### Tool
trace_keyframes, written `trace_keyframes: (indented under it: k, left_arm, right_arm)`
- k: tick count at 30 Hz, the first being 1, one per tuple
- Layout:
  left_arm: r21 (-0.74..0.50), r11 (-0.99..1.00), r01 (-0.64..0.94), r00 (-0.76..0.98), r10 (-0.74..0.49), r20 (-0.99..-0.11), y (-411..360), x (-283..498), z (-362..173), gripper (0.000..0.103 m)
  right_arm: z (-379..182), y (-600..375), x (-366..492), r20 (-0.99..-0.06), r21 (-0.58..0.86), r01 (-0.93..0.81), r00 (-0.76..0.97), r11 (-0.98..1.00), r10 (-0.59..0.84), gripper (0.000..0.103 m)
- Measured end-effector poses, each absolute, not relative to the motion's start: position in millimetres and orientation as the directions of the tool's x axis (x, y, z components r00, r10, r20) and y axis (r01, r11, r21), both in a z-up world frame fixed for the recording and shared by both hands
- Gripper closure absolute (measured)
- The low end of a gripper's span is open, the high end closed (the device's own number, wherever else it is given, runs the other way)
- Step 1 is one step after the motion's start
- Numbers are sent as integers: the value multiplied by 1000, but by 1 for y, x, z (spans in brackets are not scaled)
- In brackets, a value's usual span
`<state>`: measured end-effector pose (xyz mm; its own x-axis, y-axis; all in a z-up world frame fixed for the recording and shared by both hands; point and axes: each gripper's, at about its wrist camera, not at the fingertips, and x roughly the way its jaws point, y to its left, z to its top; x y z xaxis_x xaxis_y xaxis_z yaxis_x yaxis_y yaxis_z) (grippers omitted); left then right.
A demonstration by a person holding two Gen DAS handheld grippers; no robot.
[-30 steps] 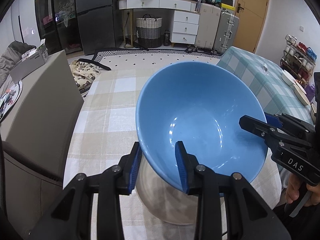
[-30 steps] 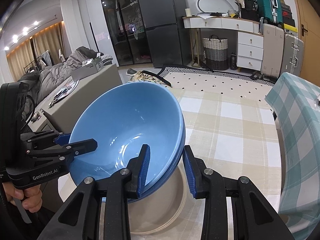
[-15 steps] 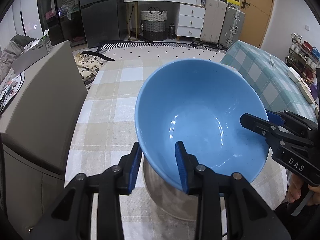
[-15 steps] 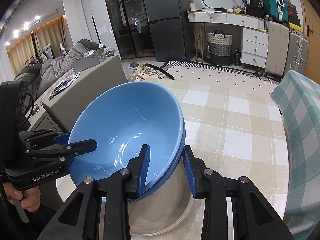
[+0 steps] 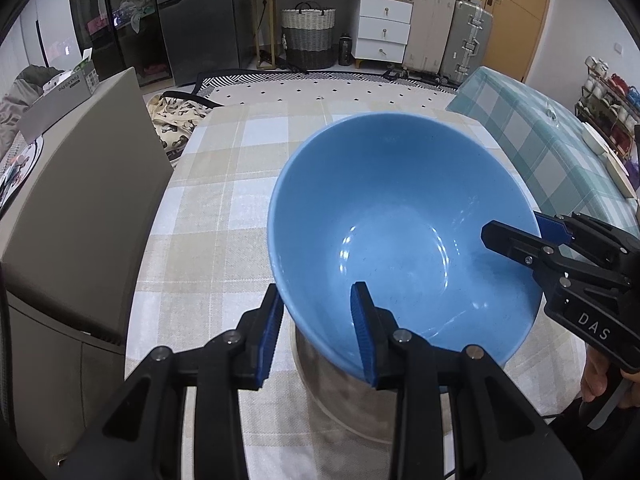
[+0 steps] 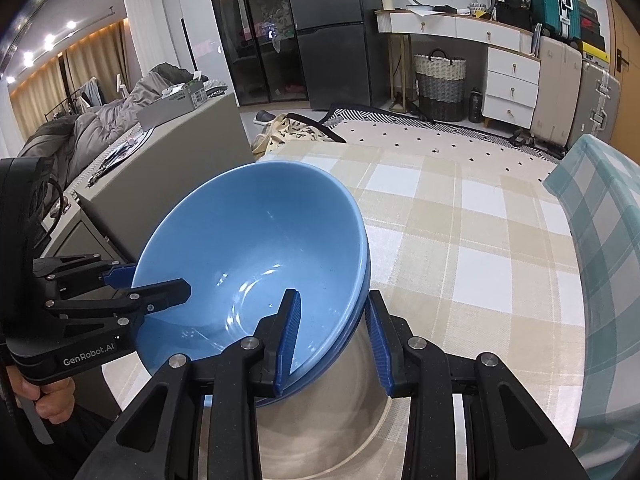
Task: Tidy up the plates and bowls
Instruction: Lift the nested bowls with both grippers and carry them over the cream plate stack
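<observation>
Above the worktop's (image 5: 208, 208) near edge, we hold the tilted blue bowls (image 5: 400, 232) over a beige plate (image 6: 344, 432); left gripper (image 5: 318, 330) and right gripper (image 6: 334, 340) jaws straddle opposite rims, partly closed. Next: lower level onto the plate.

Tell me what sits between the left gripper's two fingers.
The rim of the blue bowl runs between the left gripper fingers, one pad inside and one outside. The left wrist view shows it best; a beige plate lies beneath.

black tools (image 5: 316, 332) (image 6: 332, 340) — ribbed blue pads, silver screws, white "das" and "genrobot.ai" lettering.
</observation>
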<state>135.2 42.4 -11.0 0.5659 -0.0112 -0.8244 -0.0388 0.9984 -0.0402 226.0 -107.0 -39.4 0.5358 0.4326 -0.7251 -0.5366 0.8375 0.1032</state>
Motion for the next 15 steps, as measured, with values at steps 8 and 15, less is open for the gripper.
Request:
trace_keyframes:
  k: [8, 15]
  left_arm:
    - [-32, 999, -19, 564, -15, -826, 37, 138, -15, 70]
    - [-49, 999, -21, 559, -28, -829, 41, 139, -14, 70]
  right_arm:
    - [-42, -112, 229, -729, 94, -523, 544, 847, 416, 69]
    - [-45, -112, 228, -735, 90, -526, 538, 846, 412, 68]
